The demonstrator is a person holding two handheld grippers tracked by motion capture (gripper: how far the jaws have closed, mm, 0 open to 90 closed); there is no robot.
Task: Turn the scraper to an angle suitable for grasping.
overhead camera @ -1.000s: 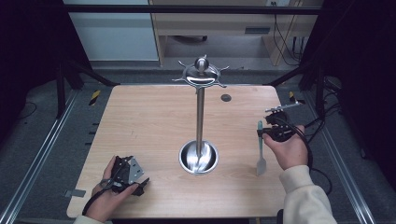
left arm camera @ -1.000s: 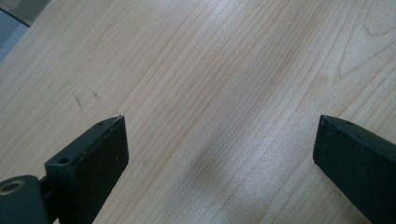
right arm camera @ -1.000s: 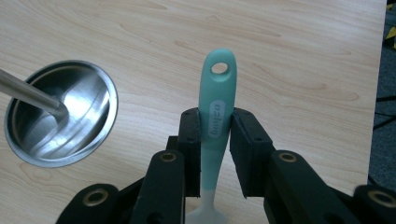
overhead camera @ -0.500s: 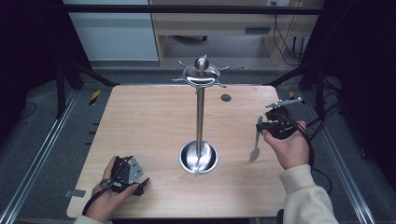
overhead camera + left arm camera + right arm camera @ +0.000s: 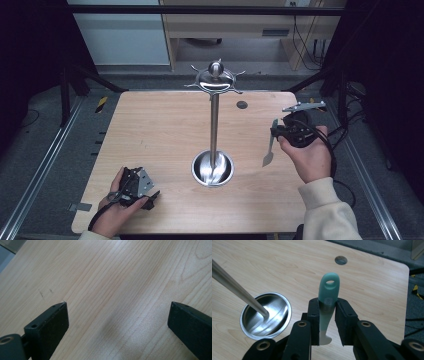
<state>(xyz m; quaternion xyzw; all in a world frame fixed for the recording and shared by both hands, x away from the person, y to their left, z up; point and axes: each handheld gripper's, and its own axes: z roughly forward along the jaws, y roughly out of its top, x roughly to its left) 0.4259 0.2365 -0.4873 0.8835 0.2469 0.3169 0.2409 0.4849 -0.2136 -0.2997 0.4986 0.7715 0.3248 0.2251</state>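
From the high view, our right gripper (image 5: 278, 131) holds a utensil (image 5: 270, 150) by its handle, blade hanging down. A second ago its tip hung just above the table (image 5: 150, 130); now it has lifted well clear and sits higher and nearer the far right corner. The stand (image 5: 214, 125), with its hooked crown (image 5: 215, 80) and round base (image 5: 213, 169), rises mid-table, well apart from the utensil. Our left gripper (image 5: 145, 197) rests at the near left edge, where it was before.

In the left gripper view, our jaws stand wide apart over bare table (image 5: 112, 285), nothing between them.

In the right gripper view, our jaws are clamped on the teal handle (image 5: 327, 297), whose hanging hole (image 5: 330, 283) pokes out past the fingertips. The base (image 5: 265, 315) lies off to the left.

We judge the lift is under way; next the hole must be brought up to a crown hook.
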